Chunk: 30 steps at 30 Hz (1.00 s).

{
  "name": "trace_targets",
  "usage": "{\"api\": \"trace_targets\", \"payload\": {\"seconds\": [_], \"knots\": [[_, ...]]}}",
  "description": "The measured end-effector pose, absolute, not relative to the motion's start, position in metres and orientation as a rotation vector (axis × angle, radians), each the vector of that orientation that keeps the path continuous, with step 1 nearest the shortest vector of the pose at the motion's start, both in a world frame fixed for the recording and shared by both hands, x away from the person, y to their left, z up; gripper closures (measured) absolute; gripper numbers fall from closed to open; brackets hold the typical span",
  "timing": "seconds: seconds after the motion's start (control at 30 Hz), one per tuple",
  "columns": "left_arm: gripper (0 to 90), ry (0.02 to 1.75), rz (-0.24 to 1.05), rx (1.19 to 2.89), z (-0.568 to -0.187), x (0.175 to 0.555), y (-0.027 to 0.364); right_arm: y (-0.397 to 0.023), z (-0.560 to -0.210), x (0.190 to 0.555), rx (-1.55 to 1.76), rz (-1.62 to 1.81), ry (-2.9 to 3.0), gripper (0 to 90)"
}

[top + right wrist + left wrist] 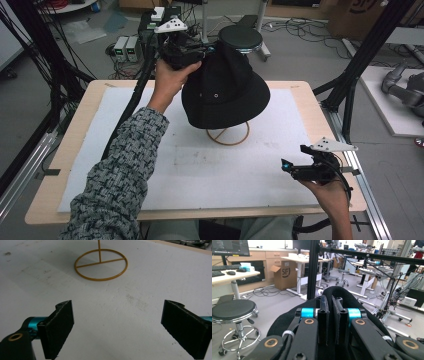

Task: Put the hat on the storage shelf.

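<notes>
We've got the left gripper pinching the black bucket hat by its crown, so it hangs over the gold wire stand below. Right gripper idles wide open, empty, stand just ahead of it.

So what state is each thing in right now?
Black hat: upright, its crown pinched, over the stand.
Gold wire stand: upright on the white mat, its top hidden under the hat.
Left gripper: fingers shut on the hat.
Right gripper: fingers open, holding nothing.
</notes>
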<state>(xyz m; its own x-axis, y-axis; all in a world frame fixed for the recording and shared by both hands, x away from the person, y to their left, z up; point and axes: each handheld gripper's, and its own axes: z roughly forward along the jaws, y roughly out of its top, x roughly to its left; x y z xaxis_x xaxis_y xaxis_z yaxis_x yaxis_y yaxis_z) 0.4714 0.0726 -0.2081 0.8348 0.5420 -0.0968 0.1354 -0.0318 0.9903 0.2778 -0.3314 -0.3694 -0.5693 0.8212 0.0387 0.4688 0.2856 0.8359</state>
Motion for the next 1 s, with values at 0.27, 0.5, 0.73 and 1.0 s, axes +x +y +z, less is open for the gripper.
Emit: {"api": "trace_targets", "payload": {"seconds": [0.27, 0.5, 0.73, 1.0], "knots": [[84.2, 0.532, 0.341, 1.622, -0.215, 0.472, 0.064, -0.329, -0.373, 0.28, 1.16, 1.19, 2.176, 10.8], [84.1, 0.533, 0.326, 1.65, -0.224, 0.475, 0.051, -0.331, -0.374, 0.28, 1.164, 1.193, 2.176, 10.9], [83.9, 0.528, 0.31, 1.665, -0.233, 0.478, 0.042, -0.332, -0.374, 0.28, 1.172, 1.202, 2.17, 10.8], [82.8, 0.52, 0.311, 1.684, -0.236, 0.477, 0.038, -0.33, -0.375, 0.281, 1.167, 1.195, 2.181, 10.9]]}}
